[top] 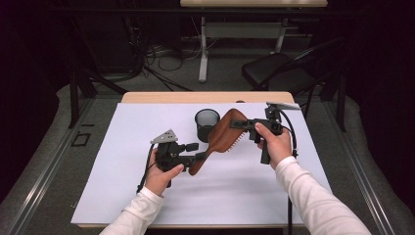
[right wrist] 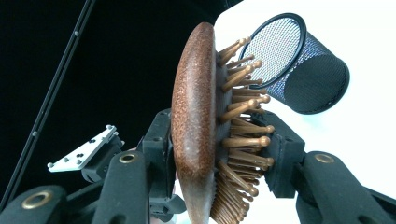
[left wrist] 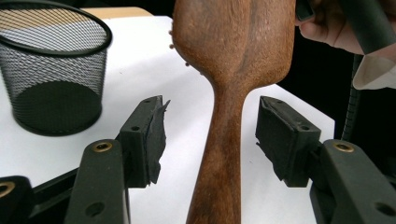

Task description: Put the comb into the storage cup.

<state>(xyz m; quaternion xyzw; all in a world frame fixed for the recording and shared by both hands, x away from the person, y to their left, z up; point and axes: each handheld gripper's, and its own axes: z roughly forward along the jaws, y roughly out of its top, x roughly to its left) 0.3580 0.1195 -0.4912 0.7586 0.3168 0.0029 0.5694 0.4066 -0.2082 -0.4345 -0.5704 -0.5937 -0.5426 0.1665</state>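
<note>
**Wooden hairbrush held between two claws above the tabletop, mesh cup beside it**

High view: white sheet (top: 147,196) covers the tabletop; black mesh cup (top: 207,124) stands upright near the far middle, nothing visible inside it; wooden hairbrush (top: 220,137) hangs above the sheet just right of the cup, tilted, head up toward the right, handle down toward the left; right claw (top: 241,124) grips the head end; left claw (top: 197,151) sits at the handle end; both hands come in from the near edge in white sleeves; a black chair (top: 279,71) stands on the floor beyond the tabletop.

Left gripper view: hairbrush (left wrist: 233,56) handle rises between the two black jaws; left claw (left wrist: 210,140) stands apart, a clear gap between each pad and the wood, handle not touched; mesh cup (left wrist: 51,74) upright at upper left on the white sheet (left wrist: 140,70), its dark bottom bare, no contents; a few bristle tips peek past the head's left edge; the other hand (left wrist: 327,28) shows at top right.

Right gripper view: right claw (right wrist: 219,144) clamped on the hairbrush (right wrist: 194,116) head, one pad on the smooth wooden back, the other pressed into the wooden bristles (right wrist: 243,140); mesh cup (right wrist: 299,65) seen behind, mouth turned toward the camera, appears empty; left claw's grey plate (right wrist: 84,154) visible low at left.
</note>
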